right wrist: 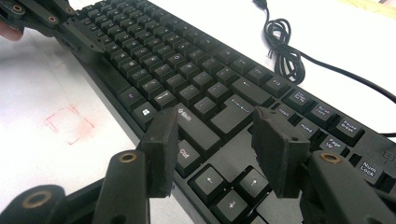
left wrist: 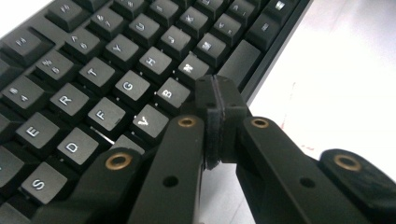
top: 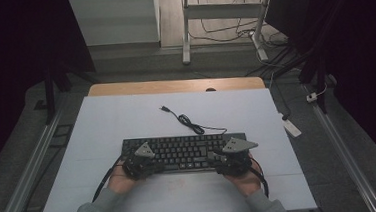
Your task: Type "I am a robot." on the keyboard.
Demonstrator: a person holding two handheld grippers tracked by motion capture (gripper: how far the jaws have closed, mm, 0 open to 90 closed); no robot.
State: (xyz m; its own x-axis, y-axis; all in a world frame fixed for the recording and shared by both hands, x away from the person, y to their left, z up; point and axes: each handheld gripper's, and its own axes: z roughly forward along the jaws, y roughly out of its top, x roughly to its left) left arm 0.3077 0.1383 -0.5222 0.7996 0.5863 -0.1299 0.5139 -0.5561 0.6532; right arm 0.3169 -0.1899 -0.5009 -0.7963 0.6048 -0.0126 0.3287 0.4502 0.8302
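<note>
Keyboard long axis left-right; left tongs pressed together, right tongs spread.

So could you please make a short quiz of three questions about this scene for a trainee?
1. True or false: the left gripper has its jaws closed together over the keyboard.
2. The right gripper hangs open near which keys? A) the arrow keys B) the Esc key C) the letter S
3. Fill in: the keyboard's loose ____ lies coiled on the white table behind it.

Key: 1 true; 2 A; 3 cable.
</note>
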